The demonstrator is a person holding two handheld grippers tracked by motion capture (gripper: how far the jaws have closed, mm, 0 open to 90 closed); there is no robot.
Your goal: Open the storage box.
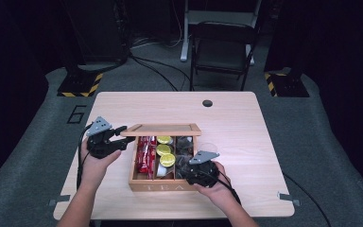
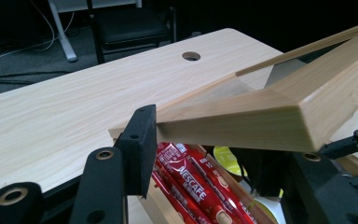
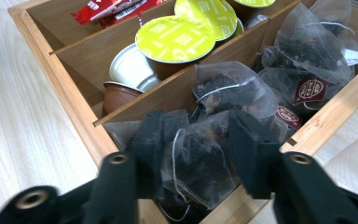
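Black jaws of the right gripper (image 3: 193, 154) are squeezing a see-through tea bag (image 3: 200, 158) at the near end of the wooden box (image 1: 163, 183), in its right slot. More tea bags (image 3: 307, 60) are lying there, with green-topped cups (image 3: 177, 39) in the middle slot and red sticks (image 1: 145, 153) lying front to back in the left one. Left gripper (image 2: 200, 154) is pinching the raised lid (image 2: 261, 116) at its corner; the lid's long side is running across the table (image 1: 246, 127).

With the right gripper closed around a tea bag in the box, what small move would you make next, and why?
Probably lift the right gripper straight up: its jaws already pinch the tea bag in the box's right compartment, while the left gripper holds the lid raised, leaving the way out clear.
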